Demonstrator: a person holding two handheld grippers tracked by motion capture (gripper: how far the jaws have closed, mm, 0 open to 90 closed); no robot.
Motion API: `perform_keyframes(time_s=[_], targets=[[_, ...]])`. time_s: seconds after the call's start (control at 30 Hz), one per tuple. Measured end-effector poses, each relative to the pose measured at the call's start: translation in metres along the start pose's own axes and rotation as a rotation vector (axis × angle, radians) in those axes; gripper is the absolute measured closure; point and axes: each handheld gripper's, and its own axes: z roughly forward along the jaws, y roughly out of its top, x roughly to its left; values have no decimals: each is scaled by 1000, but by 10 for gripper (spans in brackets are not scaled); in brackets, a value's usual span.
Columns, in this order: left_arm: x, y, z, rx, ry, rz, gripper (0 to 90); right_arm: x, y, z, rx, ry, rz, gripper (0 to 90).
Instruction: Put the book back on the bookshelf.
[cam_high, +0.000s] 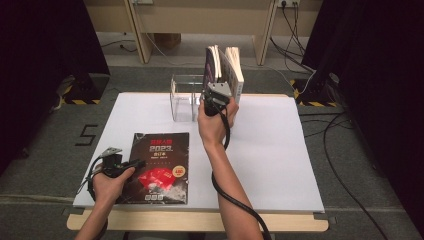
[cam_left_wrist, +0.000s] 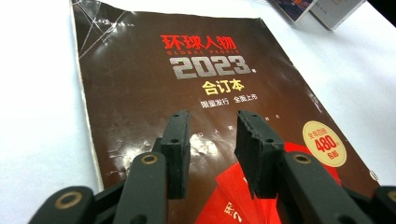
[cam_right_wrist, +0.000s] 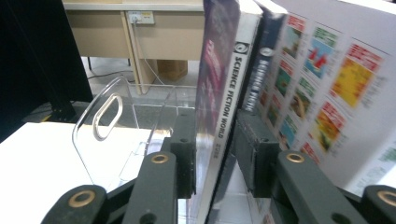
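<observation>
Right gripper view has the right gripper (cam_right_wrist: 212, 149) with jaws parted around the upright magazine (cam_right_wrist: 219, 88) in the clear rack (cam_high: 182, 97), spine barely touching, as if just filed, while the left gripper (cam_left_wrist: 210, 140) hovers half-open, holding nothing, over the flat dark magazine (cam_left_wrist: 187, 93) awaiting pickup.
</observation>
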Motion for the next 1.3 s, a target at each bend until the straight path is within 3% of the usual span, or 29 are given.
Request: perform_keyframes(time_s=[0.17, 0.33, 0.6, 0.8, 1.3], targets=[[0, 0, 0, 1, -3, -5, 643, -12, 1, -2, 0, 4, 37, 644], [0, 0, 0, 0, -2, -2, 643, -18, 8, 6, 10, 46, 66, 609], [1, 0, 0, 1, 0, -2, 642, -18, 21, 25, 47, 65, 32, 617], [1, 0, -1, -1, 2, 0, 642, -16, 25, 36, 77, 46, -2, 651], [1, 0, 0, 2, 0, 0, 641, -14, 35, 44, 121, 57, 22, 695]])
